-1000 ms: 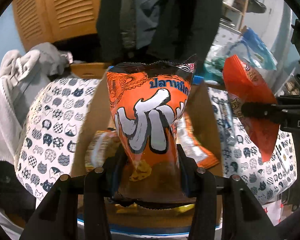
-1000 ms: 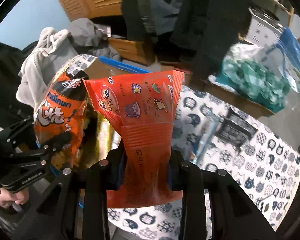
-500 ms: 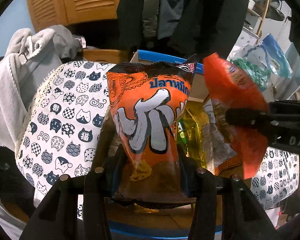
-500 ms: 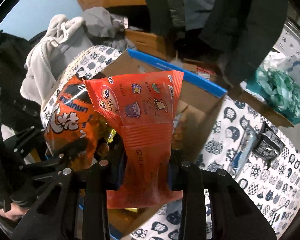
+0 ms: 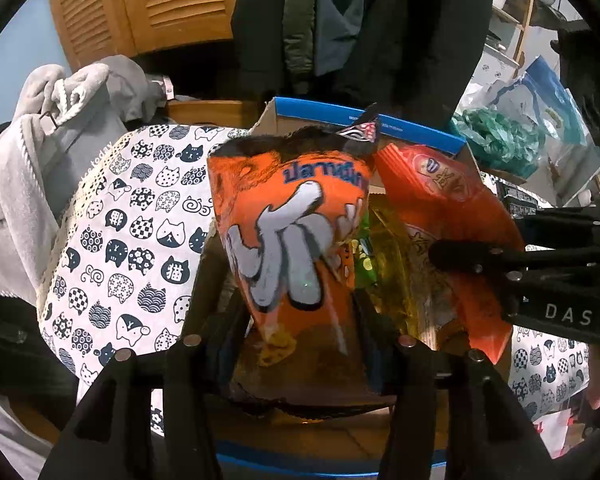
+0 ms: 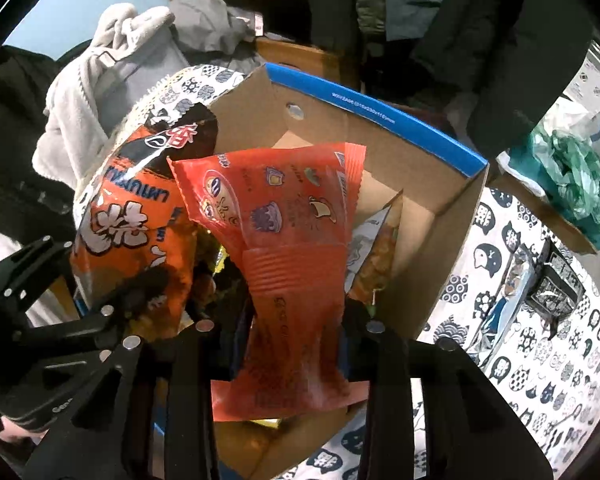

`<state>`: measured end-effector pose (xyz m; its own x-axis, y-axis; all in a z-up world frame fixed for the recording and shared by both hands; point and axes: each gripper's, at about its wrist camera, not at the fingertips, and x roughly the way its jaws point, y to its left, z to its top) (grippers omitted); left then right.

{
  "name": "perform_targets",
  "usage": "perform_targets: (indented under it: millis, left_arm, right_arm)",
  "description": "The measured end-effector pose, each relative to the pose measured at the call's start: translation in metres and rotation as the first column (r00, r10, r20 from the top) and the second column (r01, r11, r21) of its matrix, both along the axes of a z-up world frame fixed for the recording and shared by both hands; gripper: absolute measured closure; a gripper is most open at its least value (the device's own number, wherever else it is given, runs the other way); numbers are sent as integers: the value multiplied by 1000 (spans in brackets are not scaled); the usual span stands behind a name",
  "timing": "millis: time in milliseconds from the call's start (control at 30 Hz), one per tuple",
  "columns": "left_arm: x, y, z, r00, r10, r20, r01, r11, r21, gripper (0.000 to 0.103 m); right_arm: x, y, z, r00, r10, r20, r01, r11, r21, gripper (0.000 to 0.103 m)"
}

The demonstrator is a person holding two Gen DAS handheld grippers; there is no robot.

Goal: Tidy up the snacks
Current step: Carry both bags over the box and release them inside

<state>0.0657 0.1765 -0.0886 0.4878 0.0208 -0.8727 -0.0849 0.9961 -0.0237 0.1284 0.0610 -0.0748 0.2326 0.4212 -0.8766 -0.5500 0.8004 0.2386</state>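
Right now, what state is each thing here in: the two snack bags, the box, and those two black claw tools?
Orange snack bag: sealed, upright, over the box.
Red snack bag: sealed, upright, over the box.
Cardboard box: open-topped, snacks already inside.
Left gripper: jaws just easing open, orange bag between them.
Right gripper: jaws just easing open, red bag between them.

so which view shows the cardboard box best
The right wrist view: the cardboard box shows its blue-edged rim, its inner walls and a round hole in the far wall. In the left wrist view the cardboard box is mostly hidden behind the orange snack bag, with only bits of blue rim showing.
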Motion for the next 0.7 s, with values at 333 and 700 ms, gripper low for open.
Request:
perform_targets:
  millis: [333, 700]
  left_arm:
    - [-7, -13, 20, 997, -32, 63, 31, 999, 12, 30]
    - [-8, -41, 28, 994, -83, 77, 84, 996, 1, 28]
  right_arm:
    - [-6, -26, 23, 999, -40, 28, 38, 997, 67, 40]
    - [-18, -80, 34, 991, -97, 91, 94, 995, 36, 34]
